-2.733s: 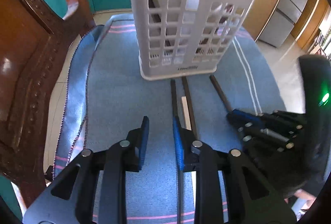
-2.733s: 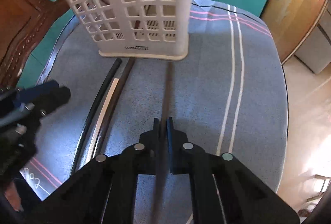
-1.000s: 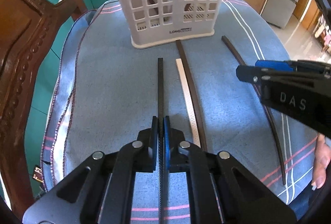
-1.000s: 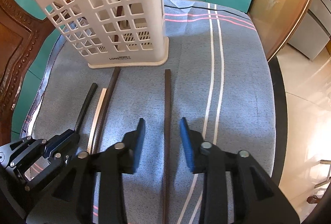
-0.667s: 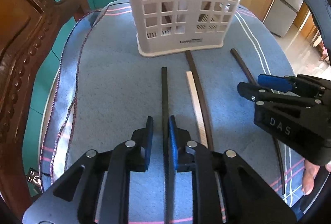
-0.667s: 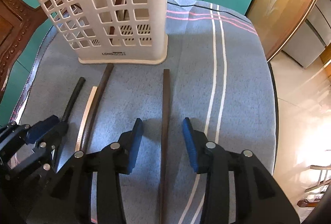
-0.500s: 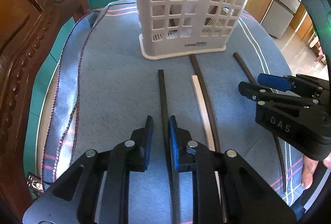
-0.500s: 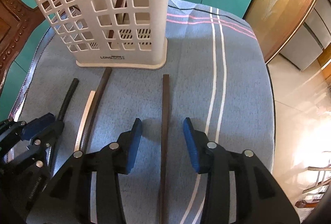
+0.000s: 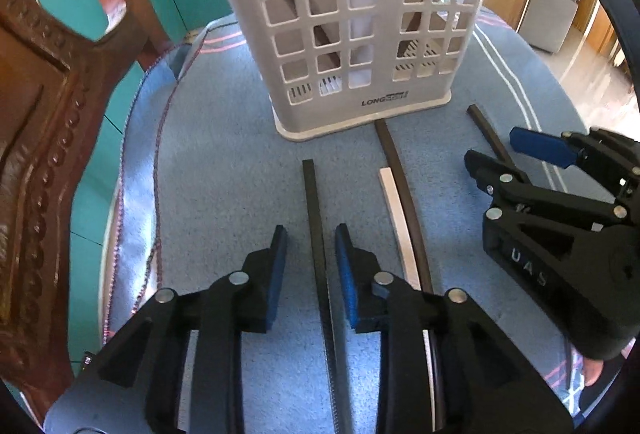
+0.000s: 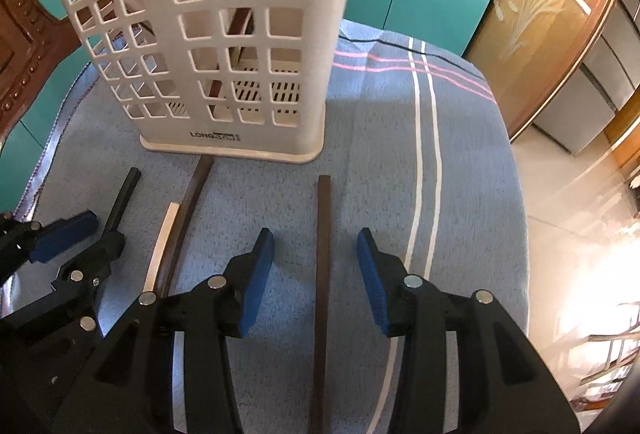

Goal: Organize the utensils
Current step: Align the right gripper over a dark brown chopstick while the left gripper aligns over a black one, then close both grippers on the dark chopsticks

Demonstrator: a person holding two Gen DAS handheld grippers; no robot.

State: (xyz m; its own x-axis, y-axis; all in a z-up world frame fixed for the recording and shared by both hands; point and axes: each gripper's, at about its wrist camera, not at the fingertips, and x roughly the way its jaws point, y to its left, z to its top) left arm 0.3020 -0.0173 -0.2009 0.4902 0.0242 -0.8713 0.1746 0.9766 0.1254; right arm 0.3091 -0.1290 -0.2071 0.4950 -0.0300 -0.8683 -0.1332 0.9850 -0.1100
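The left gripper [image 9: 308,266], clamped on the black stick [image 9: 314,209] a second ago, has just opened around it; the right gripper [image 10: 316,270] stands wider, straddling a brown stick [image 10: 323,234]. Four sticks lie on the blue cloth [image 9: 224,169] before one white basket [image 9: 360,13].

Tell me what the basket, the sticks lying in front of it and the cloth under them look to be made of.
Basket: moulded plastic, off-white, matte; gridded cut-outs and a raised brand mark. Black stick: smooth, square-edged, maybe plastic or lacquered wood. Brown stick: likely dark wood, dull finish. Pale stick: looks like bare wood or bamboo. Cloth: woven fabric, blue with stripes, fuzzy surface.
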